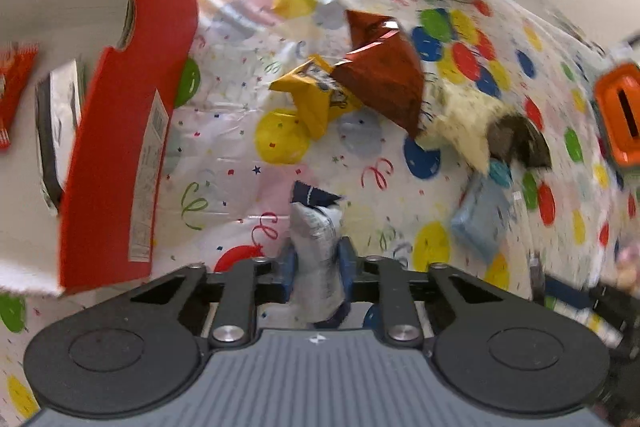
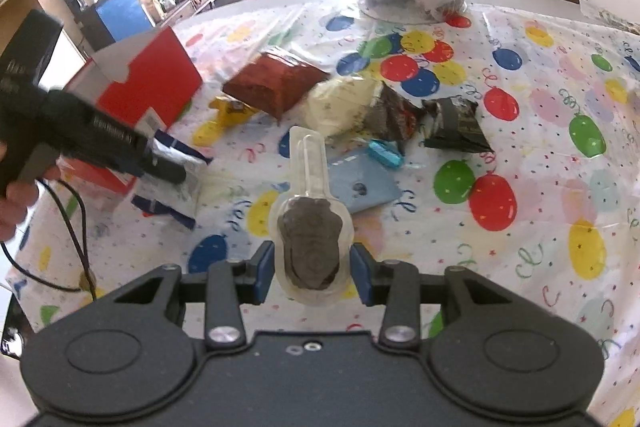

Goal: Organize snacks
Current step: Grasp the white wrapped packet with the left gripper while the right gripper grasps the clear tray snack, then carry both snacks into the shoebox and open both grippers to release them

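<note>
A silver and navy snack packet (image 1: 316, 247) is pinched between the pads of the left gripper (image 1: 316, 267), lifted off the balloon-patterned tablecloth (image 1: 460, 155) beside the open red box (image 1: 120, 155). A clear plastic pack with a dark treat inside (image 2: 310, 247) sits between the pads of the right gripper (image 2: 312, 267), with its long tab pointing away; the pads are seen at its sides, and it appears to be held. The soft packet is gripped near one end, so it could slip or fold if swung quickly towards the box. The smooth clear pack could be squeezed out sideways. More snacks, among them a brown bag (image 1: 384, 79) and a yellow packet (image 1: 316, 95), lie piled mid-table and could be knocked by a low pass.
</note>
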Demonstrator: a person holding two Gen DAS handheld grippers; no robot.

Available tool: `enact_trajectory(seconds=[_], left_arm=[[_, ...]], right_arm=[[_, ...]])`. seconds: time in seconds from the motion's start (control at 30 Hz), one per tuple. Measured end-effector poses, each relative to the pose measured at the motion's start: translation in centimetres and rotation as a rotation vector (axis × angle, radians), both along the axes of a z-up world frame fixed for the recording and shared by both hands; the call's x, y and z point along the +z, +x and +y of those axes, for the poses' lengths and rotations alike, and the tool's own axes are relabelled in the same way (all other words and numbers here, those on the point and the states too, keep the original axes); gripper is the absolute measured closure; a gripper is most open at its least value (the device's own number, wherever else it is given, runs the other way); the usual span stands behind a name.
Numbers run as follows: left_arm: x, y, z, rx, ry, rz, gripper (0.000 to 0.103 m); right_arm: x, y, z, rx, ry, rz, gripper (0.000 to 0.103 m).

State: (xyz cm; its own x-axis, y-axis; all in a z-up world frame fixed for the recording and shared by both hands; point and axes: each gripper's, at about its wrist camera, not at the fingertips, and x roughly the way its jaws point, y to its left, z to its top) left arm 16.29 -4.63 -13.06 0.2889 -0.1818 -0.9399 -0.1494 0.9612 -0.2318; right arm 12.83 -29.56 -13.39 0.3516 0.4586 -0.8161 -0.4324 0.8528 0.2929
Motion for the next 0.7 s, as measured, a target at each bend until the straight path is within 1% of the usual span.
enact_trajectory(seconds=[0.1,0.27,0.43,0.63,0.7], left_arm=[[1.0,-1.7,-0.8,-0.077,0.044,-0.077,0.086],[1.8,-3.6,-0.8,-0.113,0.065,-0.123,0.086],[4.1,-5.1,0.5,-0.142,0.054,-0.194,0.086],[7.7,-6.4,3.4,-0.139,0.015,-0.251,0.086],[8.8,-6.6,4.5,-0.127,0.016,-0.274,0.086]], right_arm=[[0.5,-0.4,0.6,-0.007,0.015,-0.003,0.064],[1.2,-1.1,1.8,-0.020,0.024,-0.003,0.064],[3.1,-1.8,3.4,-0.025,0.039,-0.033,0.064],[6.2,-2.0,6.4,-0.019,0.063,-0.093,0.064],[7.0,-1.9,7.9,-0.011,0.065,-0.106,0.064]])
